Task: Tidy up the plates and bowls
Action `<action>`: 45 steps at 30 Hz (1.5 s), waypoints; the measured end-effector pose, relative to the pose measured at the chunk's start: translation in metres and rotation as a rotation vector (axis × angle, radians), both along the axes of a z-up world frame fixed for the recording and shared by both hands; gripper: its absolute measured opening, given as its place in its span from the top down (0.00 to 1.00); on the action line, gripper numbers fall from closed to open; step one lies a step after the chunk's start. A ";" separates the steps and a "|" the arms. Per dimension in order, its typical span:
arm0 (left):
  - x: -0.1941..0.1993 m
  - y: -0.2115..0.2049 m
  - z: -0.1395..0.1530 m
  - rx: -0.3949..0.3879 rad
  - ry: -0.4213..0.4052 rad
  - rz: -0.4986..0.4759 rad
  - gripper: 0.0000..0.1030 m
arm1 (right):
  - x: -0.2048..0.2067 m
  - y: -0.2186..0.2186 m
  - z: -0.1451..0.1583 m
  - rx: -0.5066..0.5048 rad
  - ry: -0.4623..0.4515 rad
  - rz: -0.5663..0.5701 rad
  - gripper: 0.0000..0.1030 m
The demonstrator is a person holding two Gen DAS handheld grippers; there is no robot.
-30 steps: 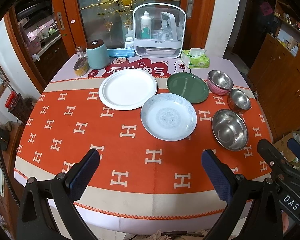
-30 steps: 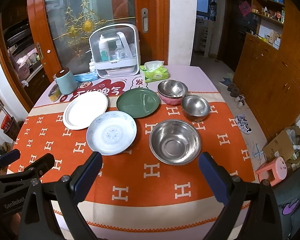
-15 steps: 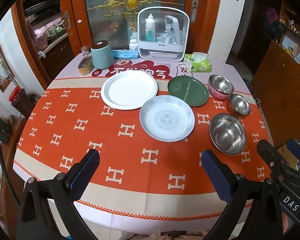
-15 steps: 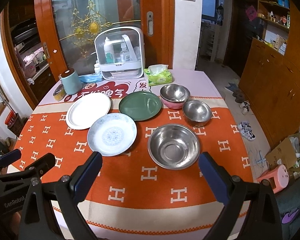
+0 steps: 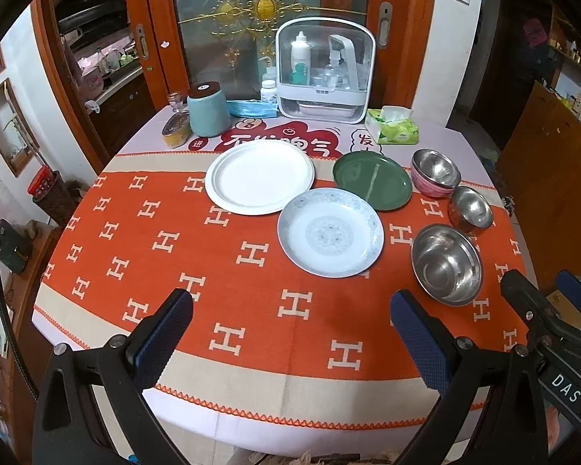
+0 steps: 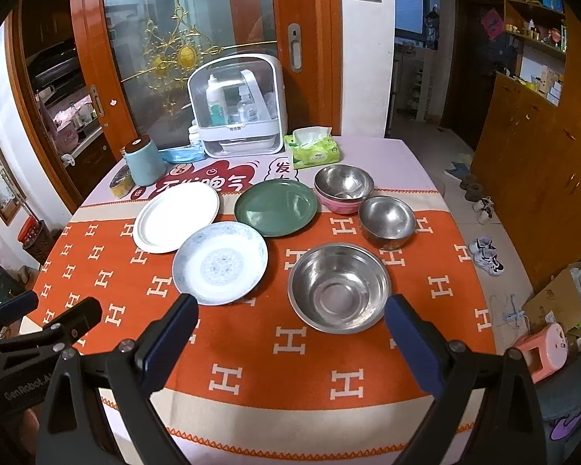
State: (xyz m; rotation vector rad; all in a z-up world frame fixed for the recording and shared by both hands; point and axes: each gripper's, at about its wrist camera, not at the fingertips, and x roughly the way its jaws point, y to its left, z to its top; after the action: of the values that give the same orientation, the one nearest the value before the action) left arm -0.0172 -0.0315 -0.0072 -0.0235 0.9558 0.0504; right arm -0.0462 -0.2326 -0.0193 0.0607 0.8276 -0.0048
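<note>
**Tableware lot: three plates, three bowls, none yet stacked**

Item 1, left gripper (image 5: 290,312): hovering above the near table edge, jaws spread wide, gripping nothing.

Item 2, right gripper (image 6: 290,310): also hanging over the near edge, jaws spread wide and empty; the large steel bowl (image 6: 339,287) is lying straight ahead, just beyond the gap between its fingers.

Item 3, plates: the white plate (image 5: 259,177) is sitting farthest left; the green plate (image 5: 372,180) is lying to its right; the blue-patterned plate (image 5: 330,231) is resting nearer, between and in front of the two, its rim appearing to overlap or touch theirs.

Item 4, bowls: the pink-sided bowl (image 6: 344,188) is standing at the back right, the small steel bowl (image 6: 386,221) just beside and in front of it, the large steel bowl nearest of all. All are sitting upright on the orange tablecloth (image 6: 251,348).

Note on approach: every piece being round, no long axis is governing the grasp; rim access is what counts. Judging by position, the right gripper is nearer the bowls, the left nearer the plates, with the blue-patterned plate lying ahead and slightly right of the left gripper.
</note>
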 end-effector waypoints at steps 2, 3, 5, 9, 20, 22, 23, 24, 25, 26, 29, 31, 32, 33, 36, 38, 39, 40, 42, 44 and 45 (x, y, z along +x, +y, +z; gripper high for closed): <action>0.001 0.002 0.000 0.013 -0.001 0.007 0.02 | 0.002 0.002 -0.001 -0.009 -0.001 0.007 0.05; 0.002 0.004 0.000 0.024 -0.001 0.010 0.02 | 0.004 0.004 -0.001 -0.010 -0.003 0.012 0.05; 0.003 0.008 0.000 0.036 -0.002 0.014 0.02 | 0.005 0.007 -0.001 -0.013 -0.005 0.019 0.05; 0.007 0.023 0.003 0.026 -0.027 0.007 0.02 | 0.008 0.016 -0.001 -0.020 -0.008 0.026 0.05; 0.043 0.101 0.018 -0.013 -0.075 -0.047 0.02 | 0.030 0.079 0.007 -0.005 0.007 0.031 0.15; 0.055 0.123 0.021 -0.015 -0.079 -0.050 0.02 | 0.041 0.095 0.008 -0.009 0.027 0.029 0.16; 0.064 0.137 0.022 -0.015 -0.082 -0.059 0.02 | 0.047 0.104 0.011 -0.011 0.030 0.019 0.16; 0.070 0.146 0.023 -0.013 -0.087 -0.068 0.02 | 0.053 0.112 0.013 -0.016 0.025 0.009 0.16; 0.076 0.155 0.024 -0.011 -0.092 -0.075 0.02 | 0.057 0.119 0.015 -0.025 0.019 -0.001 0.16; 0.086 0.168 0.024 -0.007 -0.102 -0.084 0.02 | 0.063 0.126 0.017 -0.037 0.017 -0.009 0.16; 0.109 0.195 0.023 0.007 -0.120 -0.090 0.02 | 0.088 0.145 0.020 -0.021 0.032 -0.022 0.16; 0.128 0.210 0.020 0.014 -0.116 -0.099 0.02 | 0.102 0.151 0.019 -0.012 0.046 -0.023 0.16; 0.140 0.217 0.016 0.011 -0.108 -0.110 0.02 | 0.111 0.156 0.017 -0.010 0.055 -0.019 0.16; 0.153 0.223 0.011 0.004 -0.091 -0.121 0.02 | 0.119 0.160 0.016 -0.013 0.062 -0.015 0.16; 0.190 0.236 -0.009 -0.038 -0.030 -0.164 0.02 | 0.148 0.170 0.008 -0.005 0.085 0.011 0.16; 0.211 0.241 -0.022 -0.073 -0.007 -0.191 0.02 | 0.170 0.172 -0.002 0.023 0.130 0.046 0.16; 0.221 0.243 -0.029 -0.084 0.002 -0.195 0.02 | 0.181 0.173 -0.008 0.039 0.156 0.060 0.18; 0.233 0.245 -0.037 -0.093 0.021 -0.196 0.02 | 0.194 0.173 -0.015 0.060 0.181 0.073 0.20; 0.255 0.247 -0.057 -0.128 0.074 -0.205 0.02 | 0.212 0.173 -0.027 0.080 0.213 0.084 0.25; 0.275 0.251 -0.077 -0.170 0.119 -0.197 0.02 | 0.232 0.170 -0.041 0.107 0.247 0.087 0.26; 0.284 0.253 -0.086 -0.193 0.140 -0.193 0.02 | 0.244 0.169 -0.050 0.126 0.265 0.089 0.26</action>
State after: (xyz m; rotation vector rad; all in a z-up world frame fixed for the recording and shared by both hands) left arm 0.2673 0.2217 -0.0936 -0.1067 1.0960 -0.2214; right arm 0.1974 -0.0641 -0.0689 0.1447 1.0949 0.1256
